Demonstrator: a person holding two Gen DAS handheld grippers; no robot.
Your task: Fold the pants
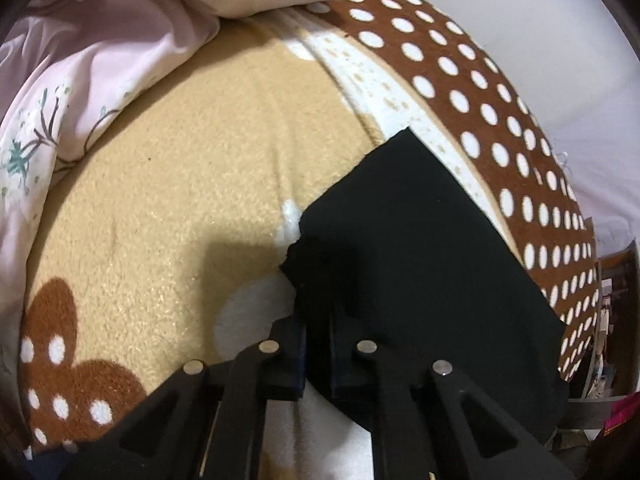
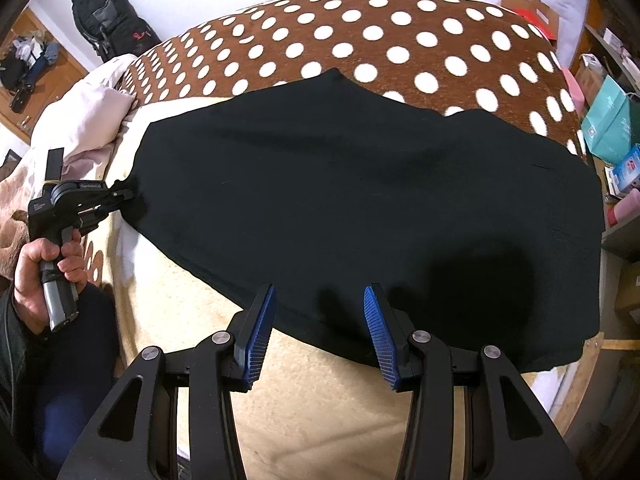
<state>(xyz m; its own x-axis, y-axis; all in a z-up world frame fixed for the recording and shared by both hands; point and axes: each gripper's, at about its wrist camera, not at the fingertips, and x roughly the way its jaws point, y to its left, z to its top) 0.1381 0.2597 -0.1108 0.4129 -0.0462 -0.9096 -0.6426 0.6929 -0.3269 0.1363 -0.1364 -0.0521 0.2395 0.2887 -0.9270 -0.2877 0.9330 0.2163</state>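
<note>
Black pants (image 2: 360, 200) lie spread across the bed, over a tan fleece blanket (image 1: 180, 200) and its brown polka-dot border (image 2: 360, 32). Fabric reads flat and broad in the right wrist view, roughly one wide panel with few wrinkles; whether the legs are already laid one on the other cannot be told, too dark.

Left gripper (image 1: 318, 344): fingers clenched on the pants' edge at one end, a bunched bit of cloth gathered just ahead of the tips. Same gripper seen from the right wrist view (image 2: 116, 196), nipping the left end of the cloth, with the person's hand (image 2: 44, 276) on its handle.

Right gripper (image 2: 320, 320): fingers spread apart, blue pads (image 2: 260, 336) bare, hovering at the near edge of the pants, nothing between them.

Progress, as a judgement: early to middle. Garment laid out, one end gripped, no compact fold visible. Left to do: second grasp, carry the end across, then further folds.

Pink floral bedding (image 1: 60, 100) heaped at the side.
</note>
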